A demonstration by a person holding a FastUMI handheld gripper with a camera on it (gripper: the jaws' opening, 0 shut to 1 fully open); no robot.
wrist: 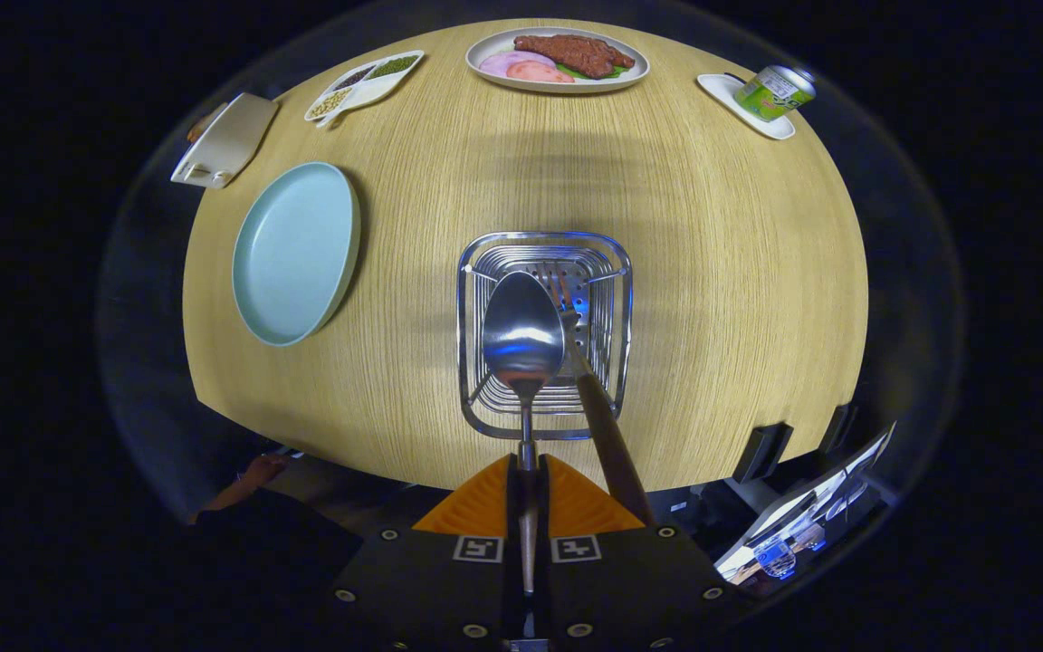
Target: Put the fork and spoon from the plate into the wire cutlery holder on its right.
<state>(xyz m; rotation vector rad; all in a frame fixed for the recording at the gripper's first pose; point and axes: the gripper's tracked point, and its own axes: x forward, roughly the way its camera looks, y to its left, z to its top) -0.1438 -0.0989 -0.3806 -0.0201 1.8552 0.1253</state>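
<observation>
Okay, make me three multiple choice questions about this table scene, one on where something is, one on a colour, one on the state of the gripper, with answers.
1. Where is the fork?
A. on the blue plate
B. standing in the wire cutlery holder
C. beside the can

2. What colour is the bare plate left of the holder?
A. light blue
B. red
C. black

3. What is the gripper doing?
A. open
B. shut on the spoon
C. shut on the fork

Answers: 1 B, its tines sit inside the holder. 2 A, pale blue. 3 B, both fingers press the spoon's handle above the holder.
</observation>
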